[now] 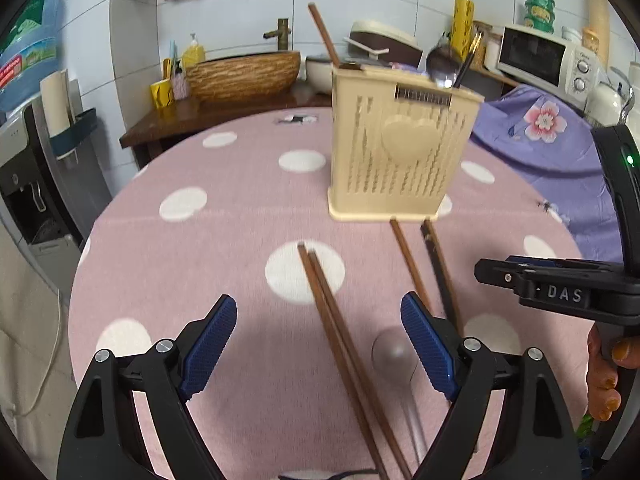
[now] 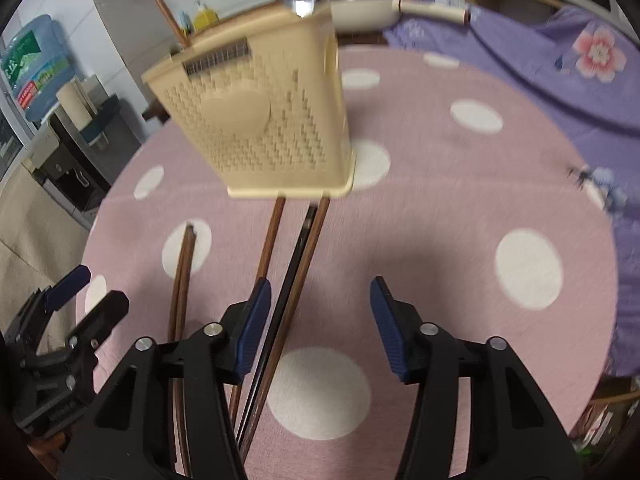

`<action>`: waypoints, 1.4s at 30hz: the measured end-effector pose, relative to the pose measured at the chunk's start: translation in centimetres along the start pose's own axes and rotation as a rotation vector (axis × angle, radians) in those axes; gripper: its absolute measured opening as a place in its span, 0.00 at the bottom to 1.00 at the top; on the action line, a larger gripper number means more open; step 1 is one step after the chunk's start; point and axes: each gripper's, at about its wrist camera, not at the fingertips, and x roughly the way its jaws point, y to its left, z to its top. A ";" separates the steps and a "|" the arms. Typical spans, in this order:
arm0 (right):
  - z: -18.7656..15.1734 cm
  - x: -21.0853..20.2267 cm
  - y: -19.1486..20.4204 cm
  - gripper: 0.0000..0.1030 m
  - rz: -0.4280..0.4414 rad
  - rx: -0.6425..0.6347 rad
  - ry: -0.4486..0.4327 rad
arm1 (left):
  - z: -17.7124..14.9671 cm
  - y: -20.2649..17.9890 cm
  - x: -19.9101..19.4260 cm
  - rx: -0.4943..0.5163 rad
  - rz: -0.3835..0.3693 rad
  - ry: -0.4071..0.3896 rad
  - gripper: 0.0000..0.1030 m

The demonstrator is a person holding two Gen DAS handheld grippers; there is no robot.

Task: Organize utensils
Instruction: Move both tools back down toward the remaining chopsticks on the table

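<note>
A beige utensil holder (image 1: 396,148) stands on the pink dotted table (image 1: 200,240); it also shows in the right wrist view (image 2: 260,120). It holds a metal spoon (image 1: 442,66), a brown chopstick (image 1: 322,36) and a dark utensil. A pair of brown chopsticks (image 1: 340,336) lies between my open left gripper's (image 1: 320,340) fingers. More chopsticks (image 1: 432,264) and a spoon (image 1: 394,354) lie to its right. My right gripper (image 2: 320,328) is open and empty above the table, with the chopsticks (image 2: 296,280) by its left finger.
A wooden basin (image 1: 244,74) with a faucet stands on a side table behind. A microwave (image 1: 548,62) and a rice cooker (image 1: 384,42) stand at the back right. A purple floral cloth (image 2: 540,64) borders the table's right. A water dispenser (image 2: 36,60) stands at left.
</note>
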 end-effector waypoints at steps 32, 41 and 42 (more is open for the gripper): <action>3.7 5.2 2.0 0.17 -0.232 0.024 0.078 | -2.3 -4.3 0.2 0.060 -0.090 0.043 0.63; 4.0 5.1 1.2 0.12 -0.199 0.069 0.097 | -2.1 -5.6 2.5 0.076 -0.060 0.113 0.56; 4.1 5.2 1.3 0.12 -0.200 0.068 0.099 | -2.1 -5.6 2.5 0.075 -0.060 0.116 0.55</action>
